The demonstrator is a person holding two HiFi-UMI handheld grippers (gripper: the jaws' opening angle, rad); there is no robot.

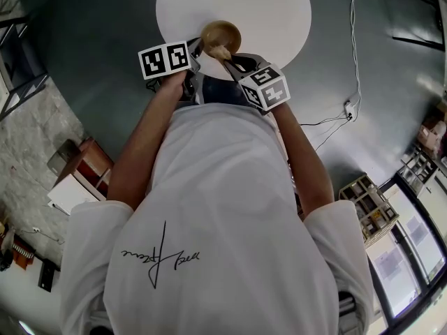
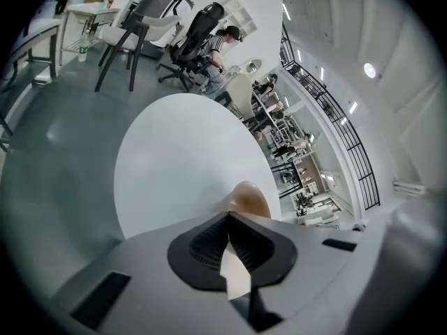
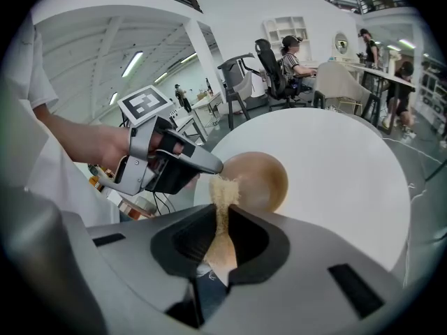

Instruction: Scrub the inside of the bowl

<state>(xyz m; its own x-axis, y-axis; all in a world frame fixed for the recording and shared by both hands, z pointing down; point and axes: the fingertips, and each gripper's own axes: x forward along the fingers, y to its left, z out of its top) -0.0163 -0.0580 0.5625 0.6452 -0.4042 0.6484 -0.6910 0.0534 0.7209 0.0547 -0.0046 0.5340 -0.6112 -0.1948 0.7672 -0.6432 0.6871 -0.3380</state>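
We steady the bowl (image 1: 221, 35), scrub pad (image 3: 223, 194) at its rim.
Left gripper (image 2: 229, 218) jaws clenched on the bowl's rim at the white bench's (image 1: 279, 12) near edge; right gripper (image 3: 222, 211) jaws grasping the tan scrub pad.

Brown bowl (image 2: 249, 199) pinched by the left gripper (image 2: 228, 217), round white table (image 2: 174, 159) beneath, grey floor (image 2: 49, 152) (office chairs (image 2: 199, 30) beyond)

Cursive scrawl (image 1: 159, 257) on white shirt (image 1: 230, 187), not legible
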